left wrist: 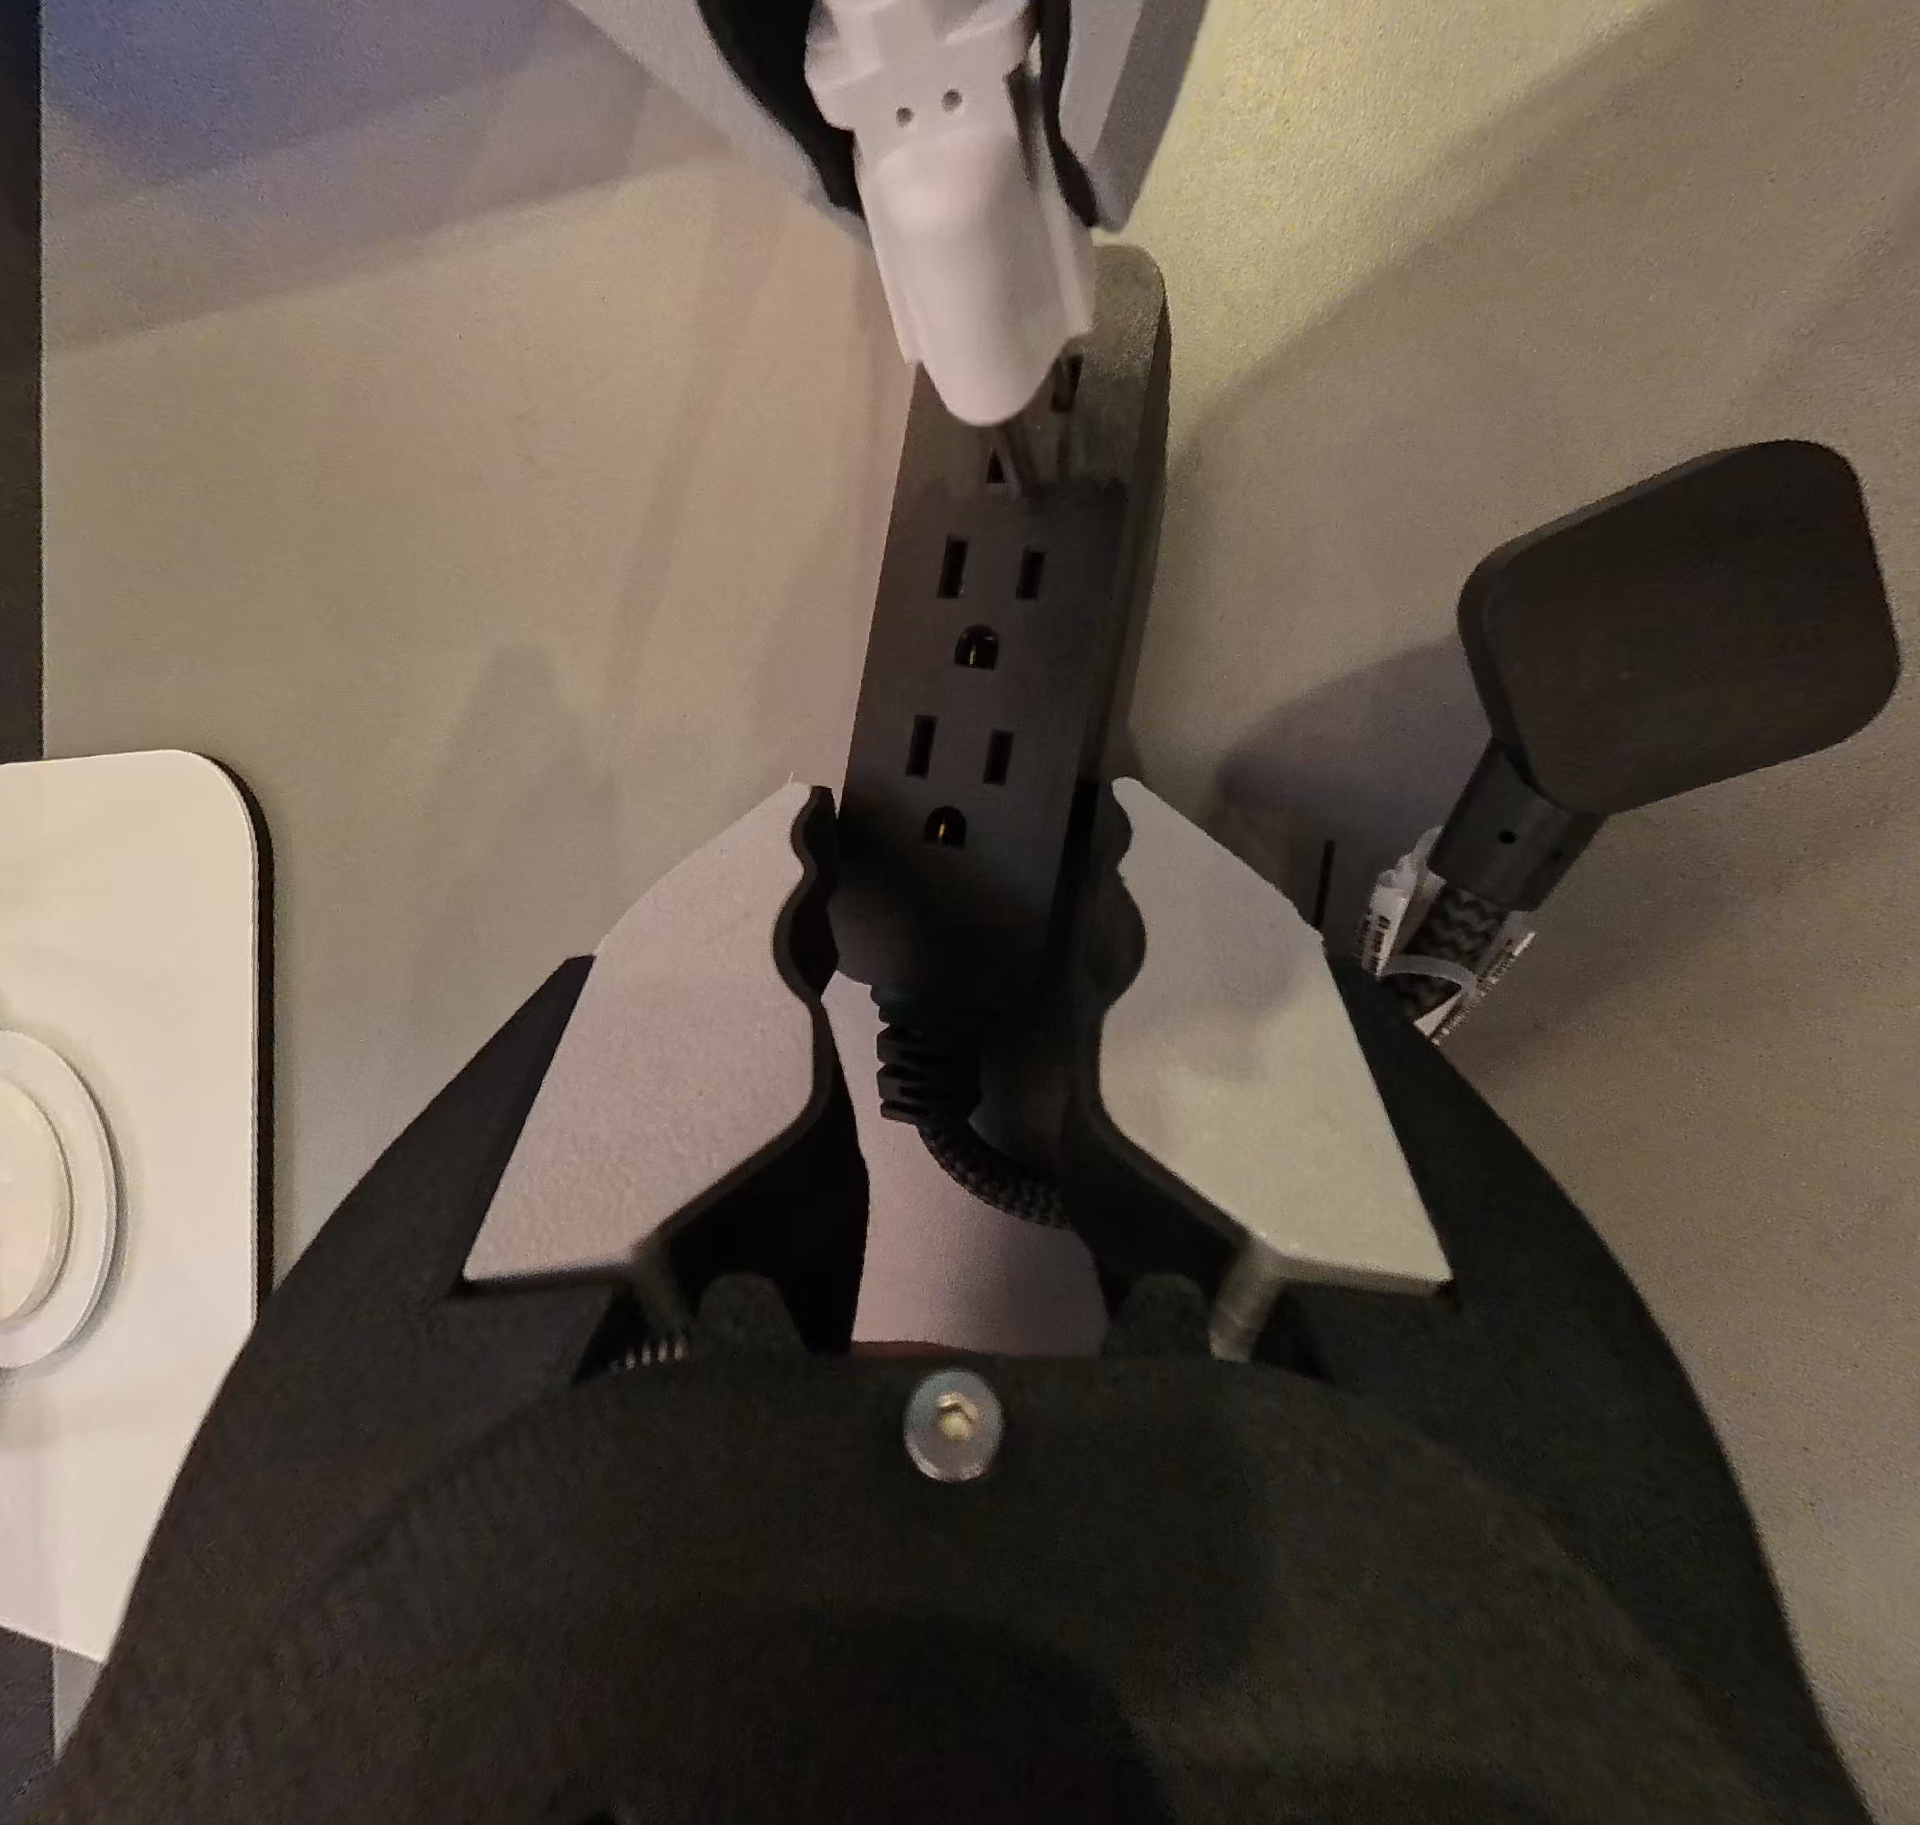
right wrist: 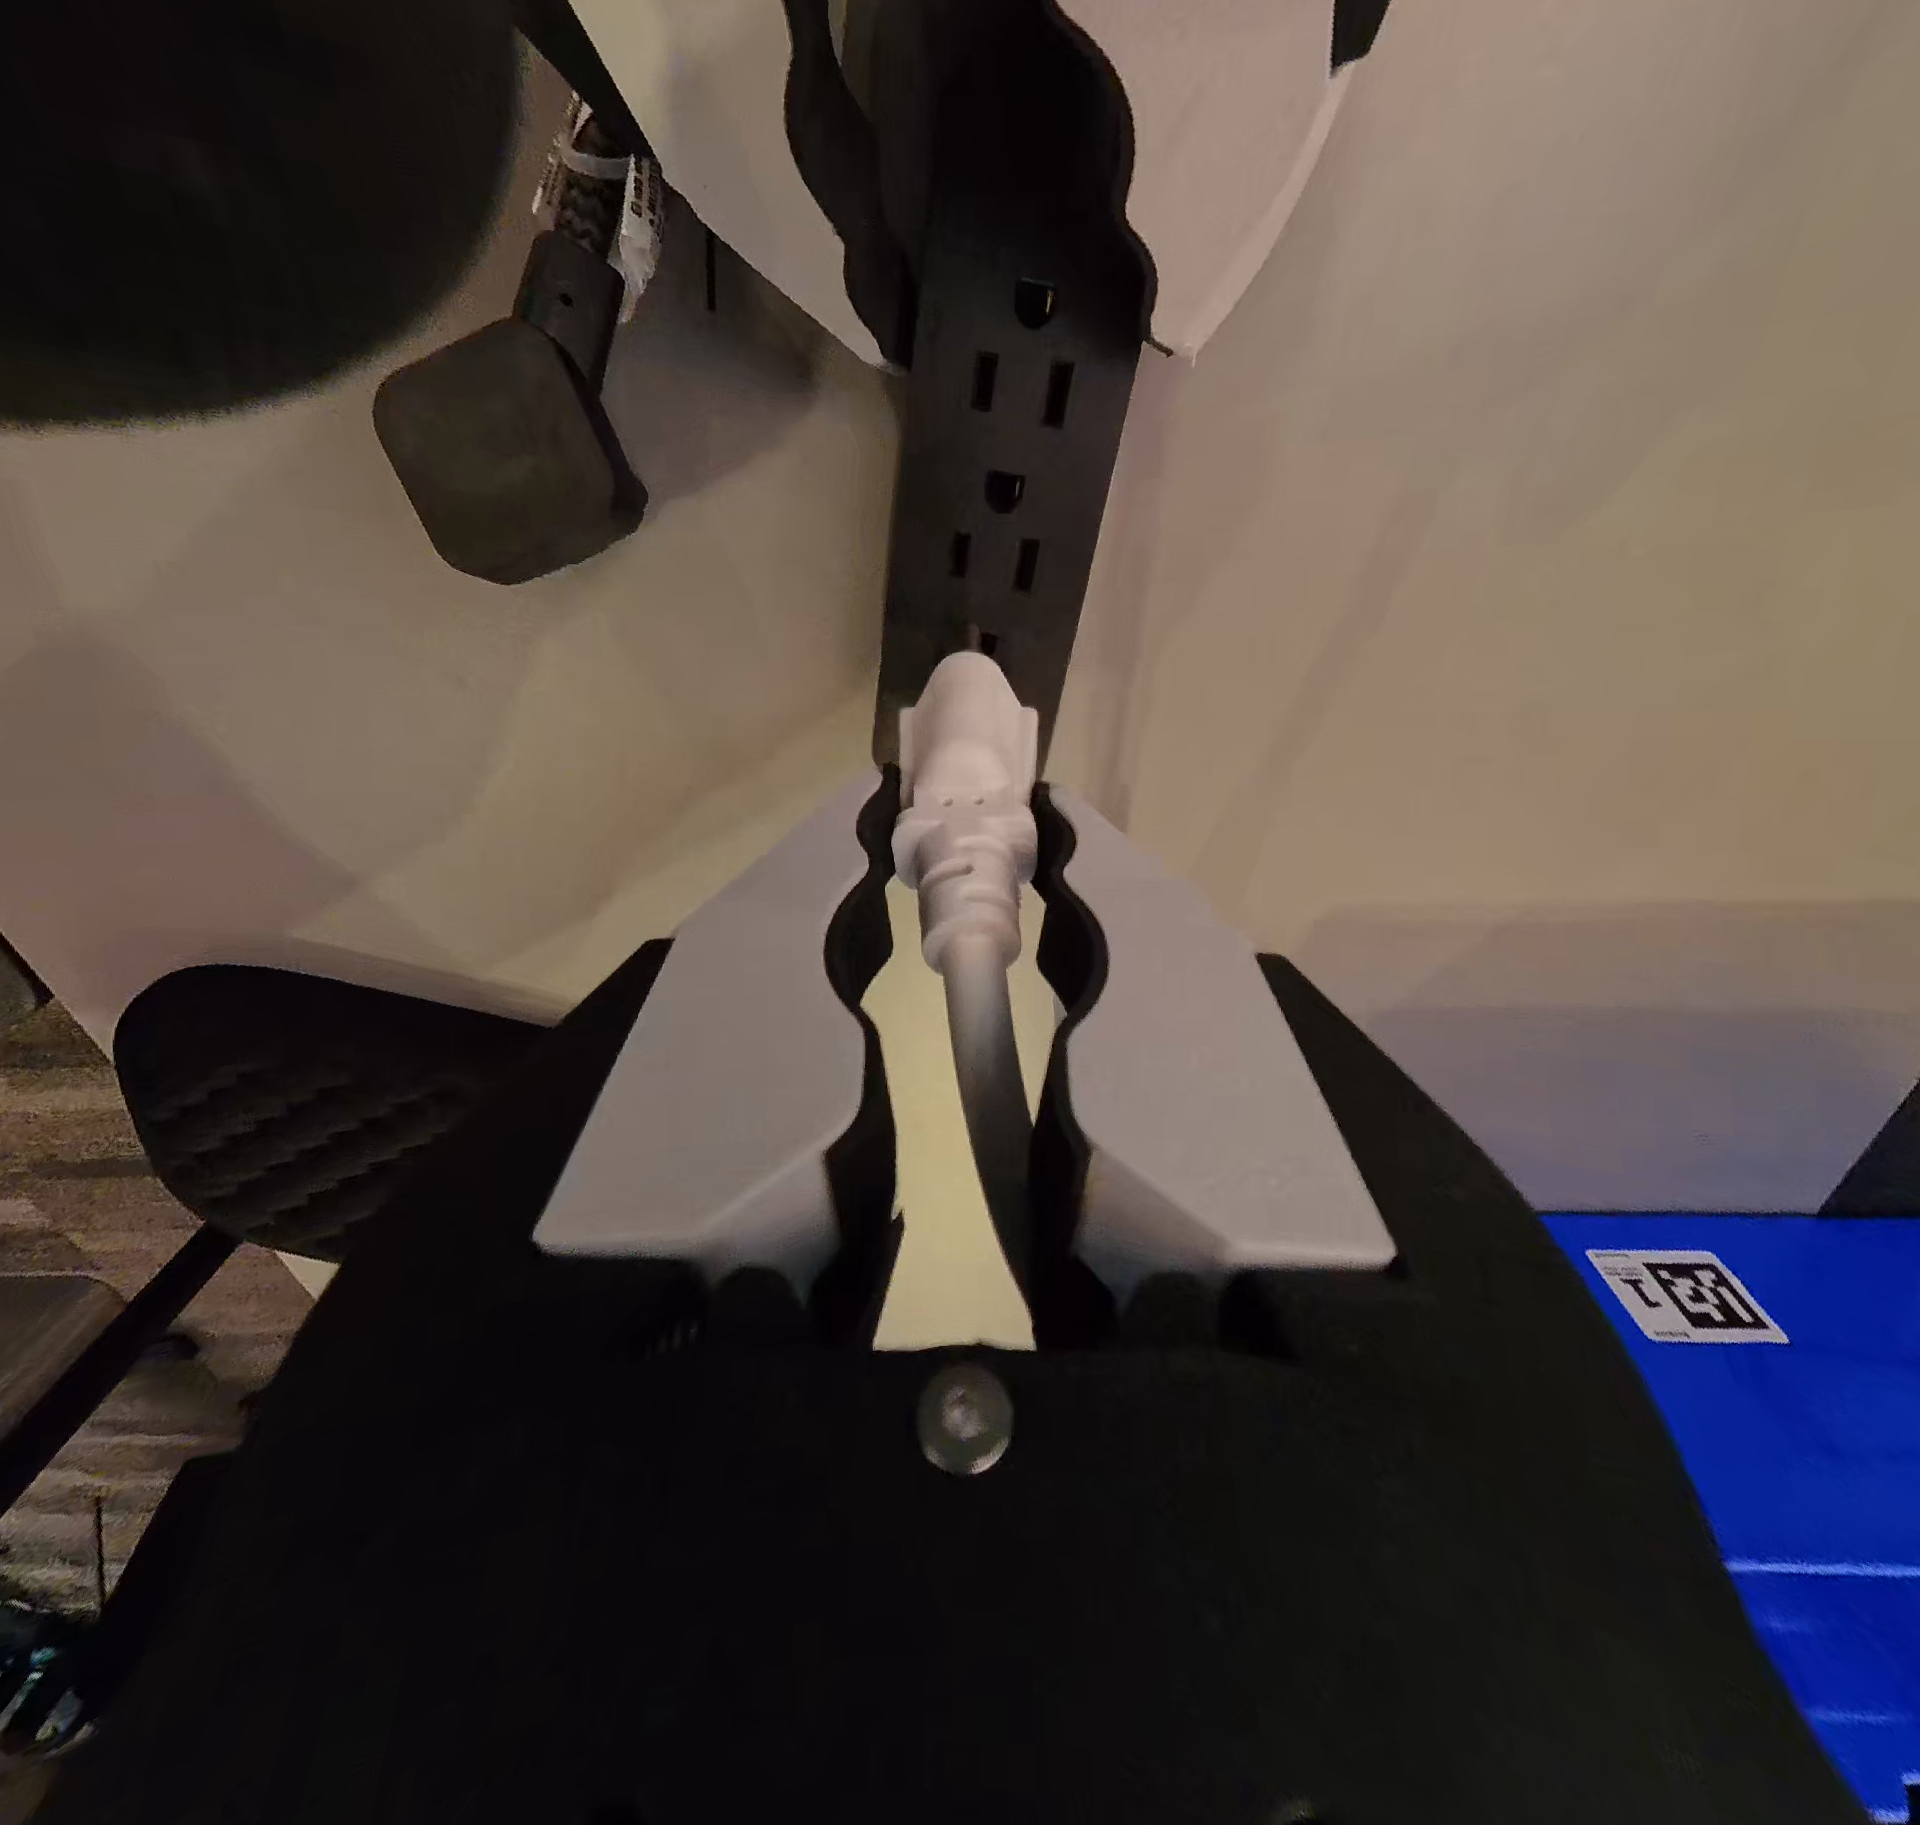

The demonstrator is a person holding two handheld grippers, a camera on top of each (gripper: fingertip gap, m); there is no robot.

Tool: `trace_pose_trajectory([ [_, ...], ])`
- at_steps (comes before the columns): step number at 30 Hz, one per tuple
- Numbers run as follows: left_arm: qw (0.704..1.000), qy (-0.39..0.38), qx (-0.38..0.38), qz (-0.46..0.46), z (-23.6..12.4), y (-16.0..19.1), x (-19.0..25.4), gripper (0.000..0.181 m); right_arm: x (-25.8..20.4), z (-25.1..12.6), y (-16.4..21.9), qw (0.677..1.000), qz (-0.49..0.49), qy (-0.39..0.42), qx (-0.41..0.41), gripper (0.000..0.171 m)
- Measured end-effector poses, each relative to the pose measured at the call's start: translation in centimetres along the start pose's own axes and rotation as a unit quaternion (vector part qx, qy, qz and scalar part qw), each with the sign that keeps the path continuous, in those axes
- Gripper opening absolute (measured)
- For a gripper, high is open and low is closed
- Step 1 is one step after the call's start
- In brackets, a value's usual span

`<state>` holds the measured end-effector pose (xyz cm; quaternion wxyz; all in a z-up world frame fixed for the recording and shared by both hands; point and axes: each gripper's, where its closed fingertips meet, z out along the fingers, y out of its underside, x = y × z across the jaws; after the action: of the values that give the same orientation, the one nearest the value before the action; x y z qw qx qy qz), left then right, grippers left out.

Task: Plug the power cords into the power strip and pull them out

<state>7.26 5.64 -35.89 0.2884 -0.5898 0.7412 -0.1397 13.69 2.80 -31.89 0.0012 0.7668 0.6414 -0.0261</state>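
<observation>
A black power strip [left wrist: 997, 653] lies on the pale table, with its braided cord running back between my left fingers. My left gripper [left wrist: 971, 866] is shut on the strip's near end. In the right wrist view the strip [right wrist: 997, 487] runs away from me. My right gripper [right wrist: 961, 830] is shut on a white plug [right wrist: 966, 767]. The plug's prongs sit at the strip's far outlet, seen from the left wrist view [left wrist: 956, 248]; they look partly out of the slots. Two other outlets are empty.
A black flat plug [left wrist: 1673, 632] with a braided cord lies right of the strip; it also shows in the right wrist view [right wrist: 509, 466]. A white pad [left wrist: 114, 996] lies at the left. A blue surface with a square marker [right wrist: 1704, 1443] lies at the lower right. My right fingertips sit around 8 cm from my left ones.
</observation>
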Motion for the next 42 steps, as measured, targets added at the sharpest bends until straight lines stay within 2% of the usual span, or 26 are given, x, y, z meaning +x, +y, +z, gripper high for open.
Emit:
trace_pose_trajectory([
  [19,1.0,0.0,-0.001,0.003,0.04,-0.05,-0.02,0.046,0.09,0.14,0.2,0.998,0.003,-0.011,-0.055,0.022],
  [28,1.0,0.0,-0.002,0.003,0.06,-0.08,0.02,0.046,-0.32,0.37,0.27,0.997,0.046,-0.012,-0.055,0.022],
  [42,1.0,0.0,-0.001,0.006,0.07,-0.23,0.19,0.046,-0.5,0.85,0.54,0.997,0.04,-0.027,-0.054,0.021],
])
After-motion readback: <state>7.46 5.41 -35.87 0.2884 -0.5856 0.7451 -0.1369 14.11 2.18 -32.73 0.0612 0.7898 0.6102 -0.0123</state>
